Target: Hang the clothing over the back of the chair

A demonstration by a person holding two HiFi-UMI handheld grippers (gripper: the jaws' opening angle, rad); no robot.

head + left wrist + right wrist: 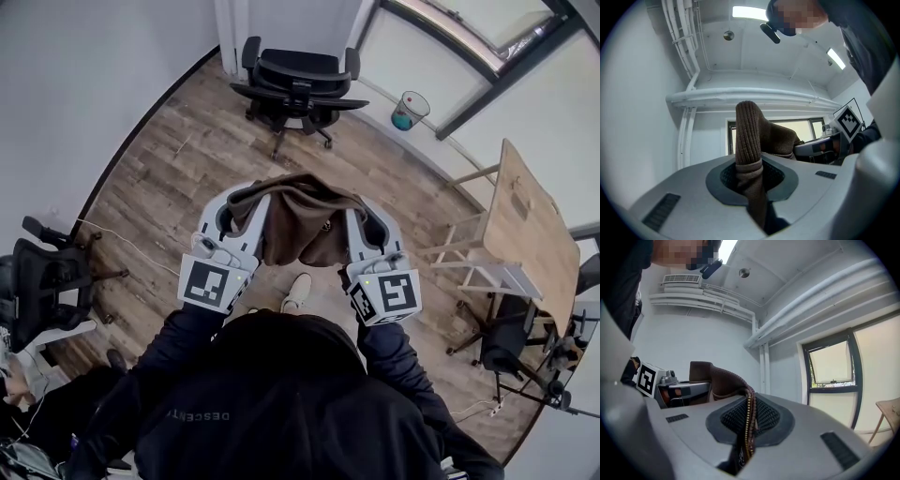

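Note:
A brown knitted garment [298, 223] hangs between my two grippers, held up at chest height over the wooden floor. My left gripper [238, 208] is shut on its ribbed edge [747, 140], which stands up out of the jaws. My right gripper [356, 214] is shut on the zipper edge [748, 420], with brass teeth showing. Each gripper view shows the other gripper across the cloth. A black office chair [295, 84] stands ahead by the far wall, its back towards me.
A second black chair [42, 277] is at the left. A wooden table [530, 230] with a light wooden chair [478, 262] stands at the right, more black chairs beyond it. A small bin [409, 110] sits by the window wall. A cable runs along the floor at the left.

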